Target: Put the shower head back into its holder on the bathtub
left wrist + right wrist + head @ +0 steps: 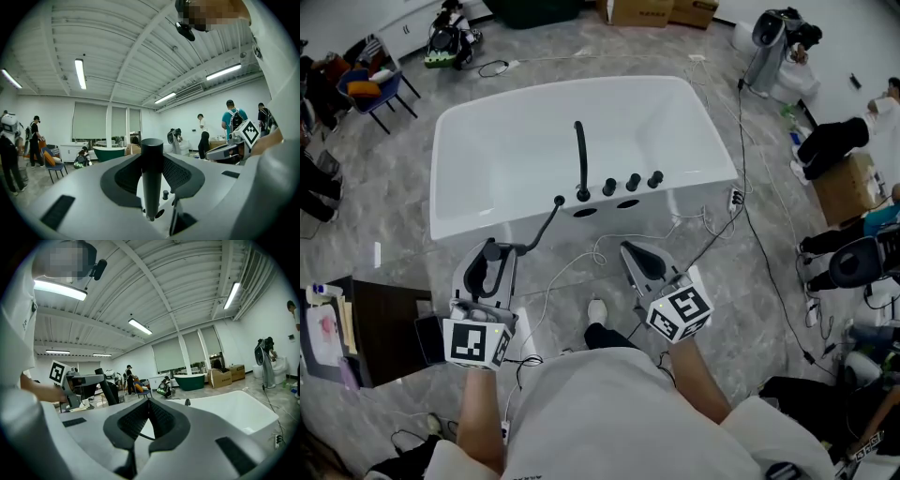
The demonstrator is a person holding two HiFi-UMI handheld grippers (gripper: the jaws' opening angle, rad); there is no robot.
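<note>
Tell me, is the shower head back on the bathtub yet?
Not yet. Done: the left claw grips the shower head, and its hose trails to the bathtub rim. In hand: it is held short of the bathtub. Left: reach the rim and seat it in its holder. The right claw is shut, empty.

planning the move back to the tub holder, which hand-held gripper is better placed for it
Left. The left hand-held gripper is shut on the shower head, its hose running to the bathtub rim. The right hand-held gripper is shut and empty, so it would need a handover.
</note>
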